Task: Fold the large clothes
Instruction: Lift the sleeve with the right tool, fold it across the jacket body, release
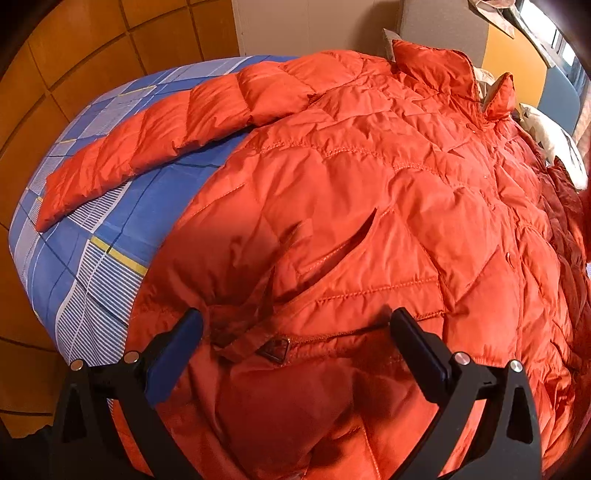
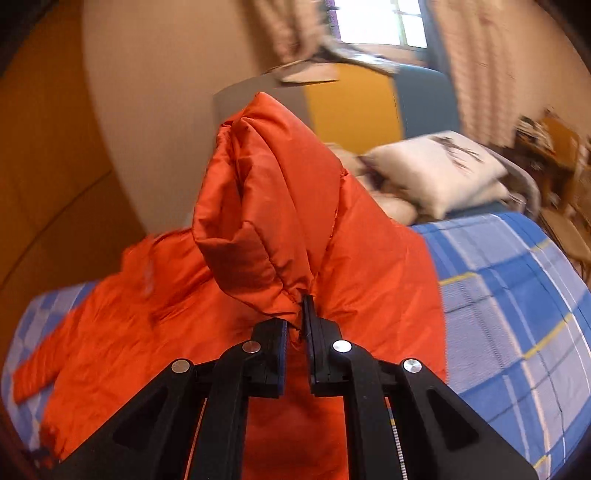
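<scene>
Leaving bare bed sheet (image 2: 517, 295) rightward, the right gripper (image 2: 297, 317) pinches the jacket (image 1: 369, 184) sleeve (image 2: 258, 206) aloft; left gripper (image 1: 295, 328) gapes over its hem

Home bedroom: bed (image 2: 517, 295), pillows (image 2: 436, 170), curtained window (image 2: 380, 22).

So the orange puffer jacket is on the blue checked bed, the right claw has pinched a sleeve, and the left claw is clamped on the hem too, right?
Not quite. The left claw is open, its fingers spread over the hem of the orange puffer jacket, as the left wrist view shows. The rest holds: the jacket lies on the blue checked bed, and the right claw pinches a sleeve.
</scene>
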Demonstrator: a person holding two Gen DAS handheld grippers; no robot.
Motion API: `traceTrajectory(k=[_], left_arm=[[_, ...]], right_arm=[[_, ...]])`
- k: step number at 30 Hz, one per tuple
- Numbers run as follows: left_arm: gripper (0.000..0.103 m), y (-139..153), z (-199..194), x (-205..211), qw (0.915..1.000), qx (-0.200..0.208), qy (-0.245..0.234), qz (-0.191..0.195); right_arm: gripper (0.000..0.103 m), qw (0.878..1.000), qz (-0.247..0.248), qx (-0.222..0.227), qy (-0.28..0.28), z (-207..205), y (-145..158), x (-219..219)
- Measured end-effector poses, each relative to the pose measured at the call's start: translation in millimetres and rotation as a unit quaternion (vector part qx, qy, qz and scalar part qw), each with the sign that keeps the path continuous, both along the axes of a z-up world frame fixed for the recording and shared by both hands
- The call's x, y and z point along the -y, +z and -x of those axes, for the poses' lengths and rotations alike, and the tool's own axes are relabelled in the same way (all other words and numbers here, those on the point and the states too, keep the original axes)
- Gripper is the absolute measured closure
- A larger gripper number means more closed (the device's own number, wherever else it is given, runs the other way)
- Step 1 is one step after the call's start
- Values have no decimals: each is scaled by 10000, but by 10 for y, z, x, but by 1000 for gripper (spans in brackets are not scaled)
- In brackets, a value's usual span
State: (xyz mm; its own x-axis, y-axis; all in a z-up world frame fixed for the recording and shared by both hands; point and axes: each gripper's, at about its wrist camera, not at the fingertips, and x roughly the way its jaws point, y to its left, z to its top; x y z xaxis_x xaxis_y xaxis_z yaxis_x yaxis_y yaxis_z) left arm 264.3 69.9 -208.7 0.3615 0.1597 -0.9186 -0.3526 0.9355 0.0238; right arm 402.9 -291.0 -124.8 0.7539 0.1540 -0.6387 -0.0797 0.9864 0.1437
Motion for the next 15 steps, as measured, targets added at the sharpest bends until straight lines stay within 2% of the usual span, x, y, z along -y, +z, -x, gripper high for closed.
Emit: traceTrajectory(k=[7, 15], left_arm=[[2, 26, 54, -36, 9999, 13, -87, 66], [2, 107, 155, -184, 9991, 238, 348, -12]], right_arm=[[95, 9984, 116, -249, 504, 60, -198, -545], [95, 9930, 294, -571, 993, 63, -463, -1069]])
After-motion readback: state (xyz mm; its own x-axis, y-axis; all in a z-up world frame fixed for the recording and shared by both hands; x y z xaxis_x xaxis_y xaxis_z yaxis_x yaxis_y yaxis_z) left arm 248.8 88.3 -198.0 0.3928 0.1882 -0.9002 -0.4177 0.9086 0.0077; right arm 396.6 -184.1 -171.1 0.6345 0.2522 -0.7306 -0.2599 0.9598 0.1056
